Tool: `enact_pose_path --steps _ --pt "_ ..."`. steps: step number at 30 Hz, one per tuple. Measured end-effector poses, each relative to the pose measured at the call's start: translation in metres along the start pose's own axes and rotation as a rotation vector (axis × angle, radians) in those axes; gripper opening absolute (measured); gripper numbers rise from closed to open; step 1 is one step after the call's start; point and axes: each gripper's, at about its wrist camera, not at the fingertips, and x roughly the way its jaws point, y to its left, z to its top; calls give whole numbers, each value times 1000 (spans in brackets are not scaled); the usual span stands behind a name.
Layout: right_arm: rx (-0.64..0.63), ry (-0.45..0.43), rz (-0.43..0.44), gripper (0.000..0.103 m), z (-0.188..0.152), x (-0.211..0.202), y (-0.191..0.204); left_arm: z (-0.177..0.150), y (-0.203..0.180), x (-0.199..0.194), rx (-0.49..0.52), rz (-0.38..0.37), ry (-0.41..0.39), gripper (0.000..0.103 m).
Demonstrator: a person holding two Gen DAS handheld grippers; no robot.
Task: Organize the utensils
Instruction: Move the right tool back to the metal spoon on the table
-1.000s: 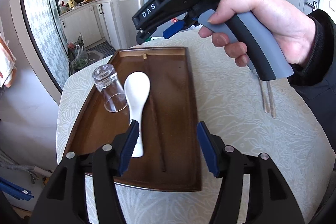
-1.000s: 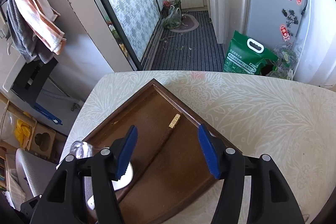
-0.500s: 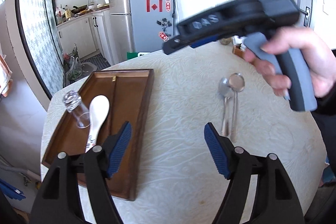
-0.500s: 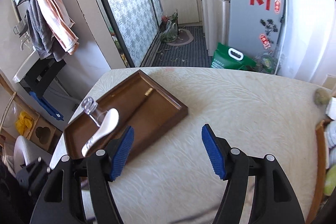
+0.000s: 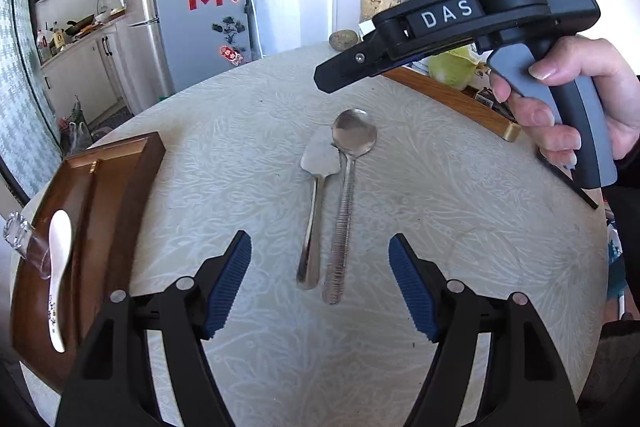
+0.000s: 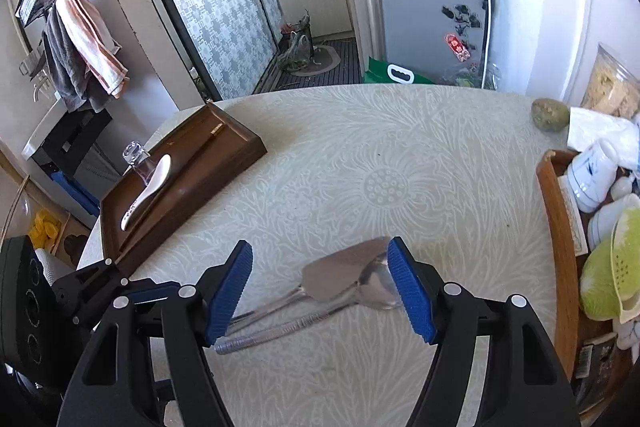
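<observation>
A steel spoon point(image 5: 354, 135) and a flat steel server point(image 5: 320, 159) lie side by side on the pale round table point(image 5: 440, 227). My left gripper point(image 5: 319, 247) is open over their handle ends, touching neither. My right gripper point(image 6: 319, 247) hovers above the server's blade point(image 6: 340, 275) and the spoon's bowl point(image 6: 374, 287); its jaws are opening and the pads press on nothing. In the left wrist view a hand holds the right gripper point(image 5: 326, 83) above the spoon. At the left, the brown wooden tray point(image 5: 120, 163) point(image 6: 240, 147) holds a white ceramic spoon point(image 5: 60, 251) point(image 6: 148, 187).
A clear glass point(image 6: 138, 159) lies on its side in the brown tray beside a dark chopstick point(image 6: 216, 131). An orange-rimmed tray point(image 6: 560, 247) with cups and a green strainer point(image 6: 600, 275) fills the table's right side. A round stone point(image 6: 550, 115) sits near the far edge.
Both grippers have swung right, away from the brown tray, and now sit over the two steel utensils. Both pairs of jaws stand wider than before.
</observation>
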Motion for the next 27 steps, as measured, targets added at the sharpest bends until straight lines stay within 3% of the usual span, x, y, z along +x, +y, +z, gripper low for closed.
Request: enact_pose_path --steps 7,10,18,27 --pt "37 51 -10 71 -11 18 -29 0 -7 18 6 -71 24 74" --pt "51 72 -9 71 -18 27 -40 -8 -18 18 59 -162 8 74" --pt "78 111 0 43 -23 45 -60 -6 -21 28 51 -143 32 65" --pt "83 110 18 33 -22 46 -69 -1 -25 37 70 -154 55 59"
